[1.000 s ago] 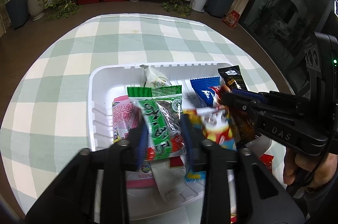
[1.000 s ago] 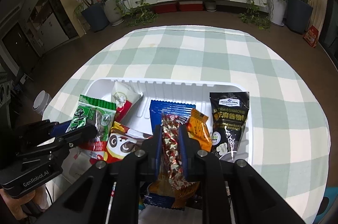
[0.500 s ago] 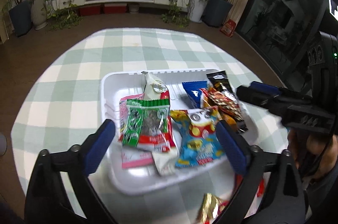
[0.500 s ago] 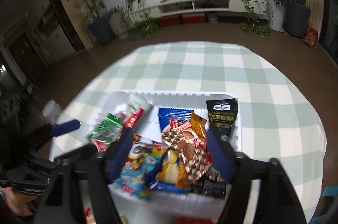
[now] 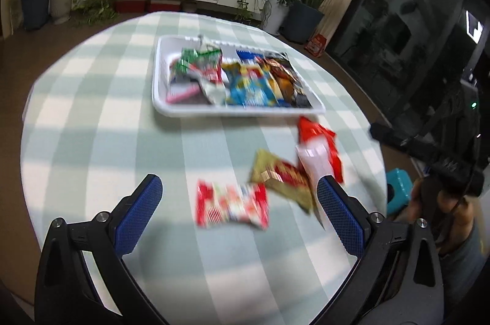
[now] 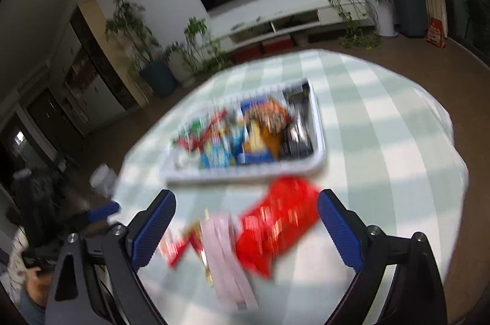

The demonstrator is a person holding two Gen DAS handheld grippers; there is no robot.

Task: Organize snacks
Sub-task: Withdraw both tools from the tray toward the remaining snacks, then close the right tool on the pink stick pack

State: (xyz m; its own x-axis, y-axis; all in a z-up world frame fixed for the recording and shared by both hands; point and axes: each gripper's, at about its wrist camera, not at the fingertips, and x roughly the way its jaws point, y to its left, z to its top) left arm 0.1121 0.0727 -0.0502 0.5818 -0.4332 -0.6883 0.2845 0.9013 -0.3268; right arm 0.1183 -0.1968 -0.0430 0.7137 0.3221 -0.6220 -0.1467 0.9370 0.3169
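Left wrist view: the white tray sits far across the round table with the checked cloth, and it is packed with shiny snack bags. Three bags lie loose on the cloth near me: a red and white one, a gold one and a red one. So most of the job looks done, and these few are left. The left gripper is spread wide and holds nothing. The right gripper is opening too, empty, over a crinkly red bag. The tray looks smooth, the bags thin and flat.
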